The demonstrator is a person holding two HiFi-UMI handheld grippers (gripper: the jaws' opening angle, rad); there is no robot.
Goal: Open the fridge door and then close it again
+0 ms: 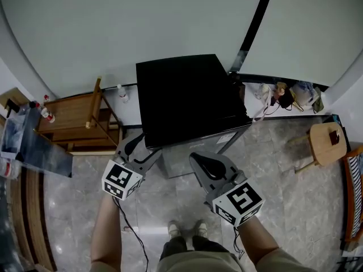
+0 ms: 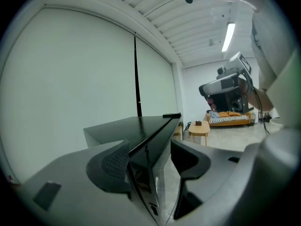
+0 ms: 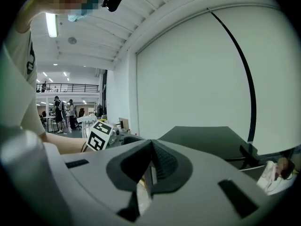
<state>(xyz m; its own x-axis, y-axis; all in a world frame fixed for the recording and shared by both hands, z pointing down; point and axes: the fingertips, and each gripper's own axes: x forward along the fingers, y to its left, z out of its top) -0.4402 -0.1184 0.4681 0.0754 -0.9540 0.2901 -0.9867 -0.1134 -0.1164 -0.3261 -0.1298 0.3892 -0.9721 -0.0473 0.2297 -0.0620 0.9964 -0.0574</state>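
Where grey marble floor (image 1: 278, 157) meets pale wall (image 1: 142, 21), black-topped fridge (image 1: 187, 95) stands.

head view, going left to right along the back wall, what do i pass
wooden rack -> small white bottle -> black-topped fridge -> clutter of small things -> round wooden stool

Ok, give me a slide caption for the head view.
Person faces a black-topped fridge, left hand-held gripper open at its front corner, right hand-held gripper shut in front of it.
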